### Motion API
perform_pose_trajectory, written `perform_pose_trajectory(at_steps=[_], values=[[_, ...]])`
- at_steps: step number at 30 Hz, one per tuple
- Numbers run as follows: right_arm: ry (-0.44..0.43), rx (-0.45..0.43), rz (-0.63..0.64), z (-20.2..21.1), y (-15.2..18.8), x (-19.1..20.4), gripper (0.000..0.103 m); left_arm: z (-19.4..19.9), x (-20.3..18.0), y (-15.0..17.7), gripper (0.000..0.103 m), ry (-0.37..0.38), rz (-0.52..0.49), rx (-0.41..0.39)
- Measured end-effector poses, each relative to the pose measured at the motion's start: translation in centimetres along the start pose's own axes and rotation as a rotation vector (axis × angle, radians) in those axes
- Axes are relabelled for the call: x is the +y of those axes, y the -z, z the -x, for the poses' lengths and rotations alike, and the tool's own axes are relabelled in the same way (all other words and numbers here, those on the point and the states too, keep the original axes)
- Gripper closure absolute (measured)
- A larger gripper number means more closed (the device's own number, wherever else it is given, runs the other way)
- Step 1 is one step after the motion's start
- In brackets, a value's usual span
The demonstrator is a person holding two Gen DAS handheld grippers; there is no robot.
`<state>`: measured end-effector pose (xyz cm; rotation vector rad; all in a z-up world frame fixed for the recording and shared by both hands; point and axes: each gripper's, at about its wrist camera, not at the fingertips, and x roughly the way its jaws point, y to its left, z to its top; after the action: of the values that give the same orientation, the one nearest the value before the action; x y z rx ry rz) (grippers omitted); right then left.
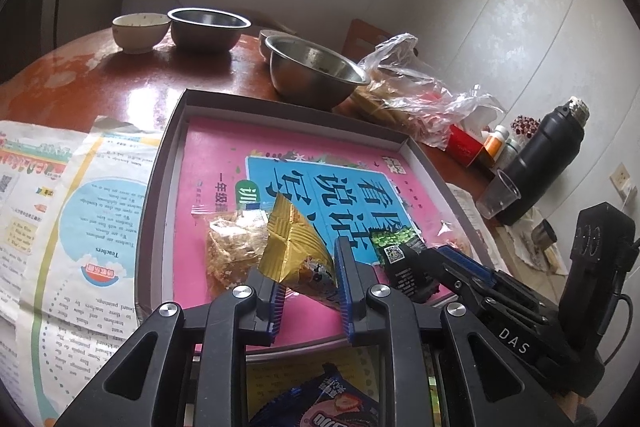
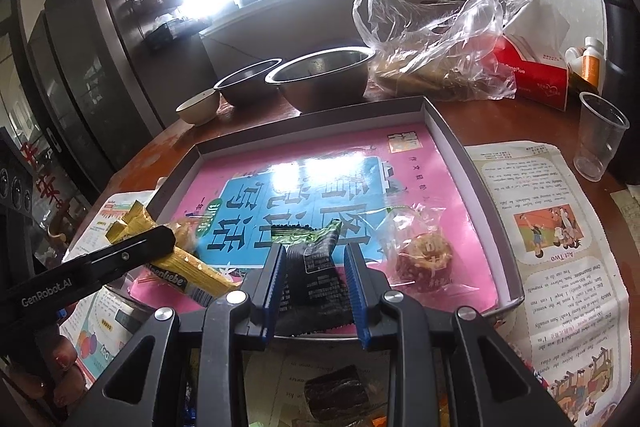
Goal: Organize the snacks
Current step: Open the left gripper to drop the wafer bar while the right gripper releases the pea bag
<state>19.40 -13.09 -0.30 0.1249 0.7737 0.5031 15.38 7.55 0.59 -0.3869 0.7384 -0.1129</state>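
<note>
Over the tray [image 2: 452, 131], both tools are clenched on snacks — left tool [image 1: 310, 291] on a gold pack [image 1: 296, 247], right tool [image 2: 316, 291] on a black pack [image 2: 316, 279]. Light, crinkly, slippery foil (contents likely crumbly) — pinch the flat sealed ends.

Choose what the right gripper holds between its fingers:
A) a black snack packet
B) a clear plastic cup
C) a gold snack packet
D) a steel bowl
A: in the right wrist view, the right gripper is shut on the black snack packet, over the tray.
</note>
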Motion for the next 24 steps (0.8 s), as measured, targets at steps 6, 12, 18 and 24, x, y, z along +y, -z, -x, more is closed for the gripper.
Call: perform_pose_trajectory(at_steps=[6,12,18,24], values=[[-0.001,-0.001,-0.002,0.22,0.06,0.01,0.073,0.01,-0.17,-0.01,0.074,-0.027,-0.009,-0.004],[-0.002,-0.002,-0.003,0.36,0.09,-0.01,0.072,0.07,0.02,-0.12,0.059,-0.061,-0.015,-0.006],[-0.002,-0.005,-0.009,0.58,0.05,-0.16,0.070,0.23,0.12,-0.20,0.050,-0.085,-0.018,-0.008],[-0.001,-0.013,-0.012,0.95,-0.05,-0.40,0.069,0.75,0.17,-0.28,0.040,-0.099,-0.020,-0.016]])
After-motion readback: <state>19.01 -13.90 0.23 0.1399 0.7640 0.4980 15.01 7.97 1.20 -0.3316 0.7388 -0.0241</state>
